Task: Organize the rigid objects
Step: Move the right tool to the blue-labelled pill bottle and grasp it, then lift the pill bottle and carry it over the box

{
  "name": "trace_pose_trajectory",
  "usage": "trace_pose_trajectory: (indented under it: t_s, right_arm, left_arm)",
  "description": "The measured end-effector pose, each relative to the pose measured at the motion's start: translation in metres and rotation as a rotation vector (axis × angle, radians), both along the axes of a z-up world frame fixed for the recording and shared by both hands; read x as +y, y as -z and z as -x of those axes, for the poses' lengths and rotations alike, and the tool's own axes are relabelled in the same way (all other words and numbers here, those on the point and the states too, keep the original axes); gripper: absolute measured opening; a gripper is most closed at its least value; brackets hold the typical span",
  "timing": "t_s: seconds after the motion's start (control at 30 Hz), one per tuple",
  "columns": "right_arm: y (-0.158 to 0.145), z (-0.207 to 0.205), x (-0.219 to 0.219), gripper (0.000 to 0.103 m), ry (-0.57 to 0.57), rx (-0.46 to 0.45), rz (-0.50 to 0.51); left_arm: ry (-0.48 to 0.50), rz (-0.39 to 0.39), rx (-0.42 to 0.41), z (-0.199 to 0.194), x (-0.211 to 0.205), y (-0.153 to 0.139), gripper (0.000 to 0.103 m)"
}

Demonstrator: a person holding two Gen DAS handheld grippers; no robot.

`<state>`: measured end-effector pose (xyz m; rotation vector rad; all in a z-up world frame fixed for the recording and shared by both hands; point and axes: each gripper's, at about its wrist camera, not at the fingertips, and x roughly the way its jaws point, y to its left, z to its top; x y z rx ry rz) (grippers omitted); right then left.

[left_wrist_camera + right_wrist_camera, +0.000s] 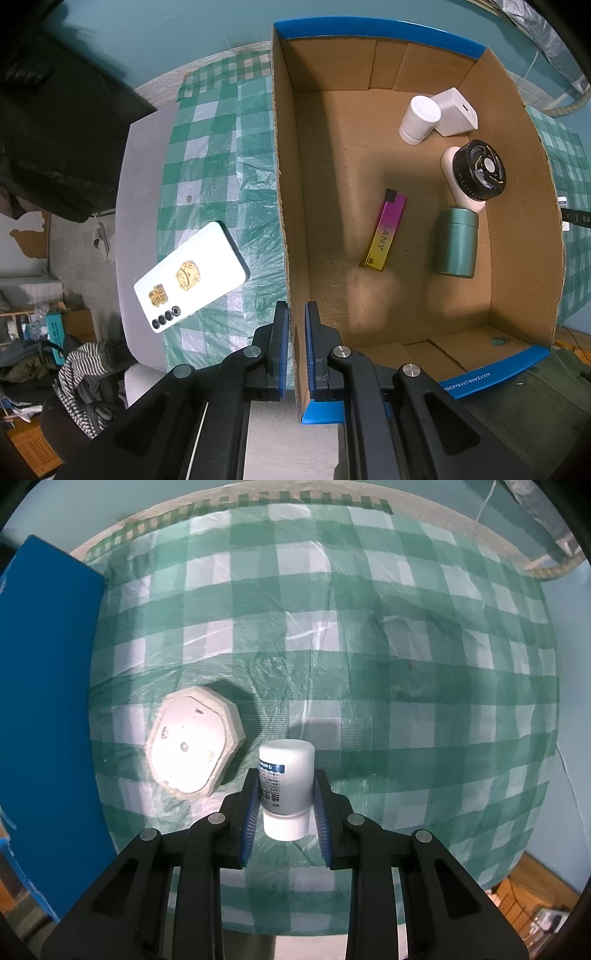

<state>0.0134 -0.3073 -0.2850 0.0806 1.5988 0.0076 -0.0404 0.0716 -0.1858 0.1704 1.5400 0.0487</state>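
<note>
The small white bottle [286, 786] lies on its side on the checked cloth [406, 664], cap toward the camera, between the blue pads of the right hand-held gripper [285, 808]. The pads sit against its sides, so I'd call it gripped, though not lifted: it looks to rest on the cloth. Just beside it on the left lies a flat white octagonal piece [194, 740], untouched.

The cardboard box [284, 206] already holds a white jar [419, 120], a white charger block [456, 112], a small fan [476, 175], a green canister [456, 242] and a pink-and-yellow lighter [384, 230]. A white phone [190, 275] lies on the desk outside the box. So I'd judge the sorting well along, with the bottle, the octagonal piece and the phone left.

The left hand-held gripper [294, 343] points down, clamped on the box's side wall. The right one also points down at the desk.
</note>
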Motion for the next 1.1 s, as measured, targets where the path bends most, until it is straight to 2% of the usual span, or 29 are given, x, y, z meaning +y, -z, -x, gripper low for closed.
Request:
trace_pose_trajectory:
  t_s: [0.67,1.1]
  right_arm:
    - [-0.086,-0.004,0.045,0.026,-0.156,-0.106,-0.036]
    - [-0.108,-0.020,0.097,0.026,-0.275,-0.163,-0.080]
  left_arm:
    - [-0.001,-0.001,0.000,0.000,0.000,0.000,0.008]
    - [-0.001,-0.002,0.000,0.000,0.000,0.000,0.008]
